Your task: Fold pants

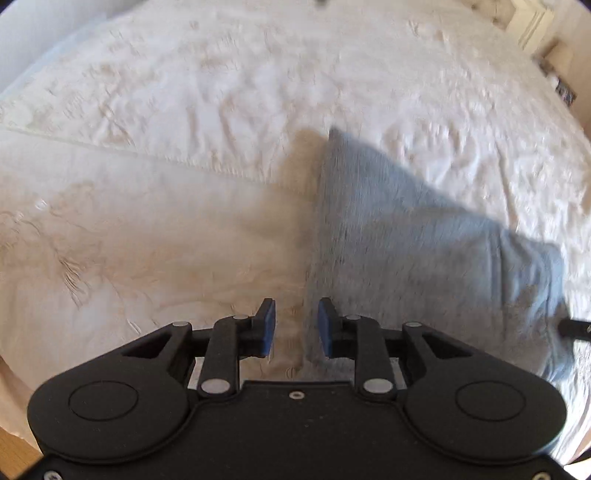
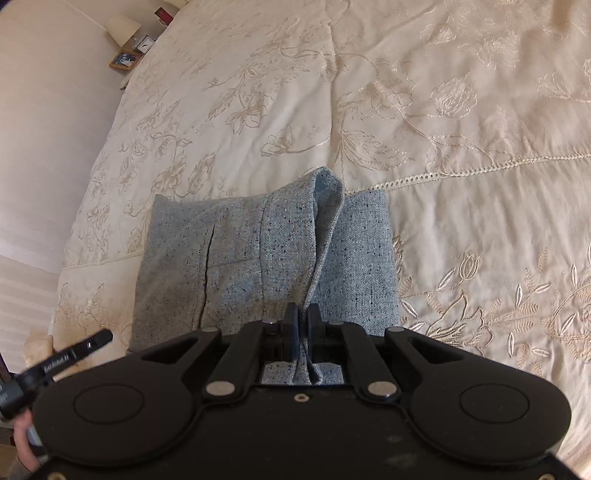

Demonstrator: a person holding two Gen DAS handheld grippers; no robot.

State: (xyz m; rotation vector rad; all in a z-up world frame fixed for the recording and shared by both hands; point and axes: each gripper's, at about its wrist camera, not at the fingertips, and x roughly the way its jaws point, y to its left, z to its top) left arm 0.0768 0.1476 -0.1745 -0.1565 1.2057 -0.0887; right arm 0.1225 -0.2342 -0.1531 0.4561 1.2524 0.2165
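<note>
Grey speckled pants [image 2: 236,258] lie partly folded on a cream embroidered bedspread [image 2: 461,129]. My right gripper [image 2: 302,325] is shut on a raised fold of the pants, which runs up between its fingers. In the left wrist view, blurred by motion, the pants [image 1: 406,236] stretch from the centre to the right. My left gripper [image 1: 296,325] is open and empty, its blue pads [image 1: 271,325] apart, hovering over the pants' left edge and the bedspread [image 1: 147,184].
A bedside table with a lamp [image 2: 123,29], a clock and a framed photo [image 2: 123,59] stands at the far left of the bed. The left gripper's handle [image 2: 55,365] shows at the right view's lower left. Wall lies left of the bed.
</note>
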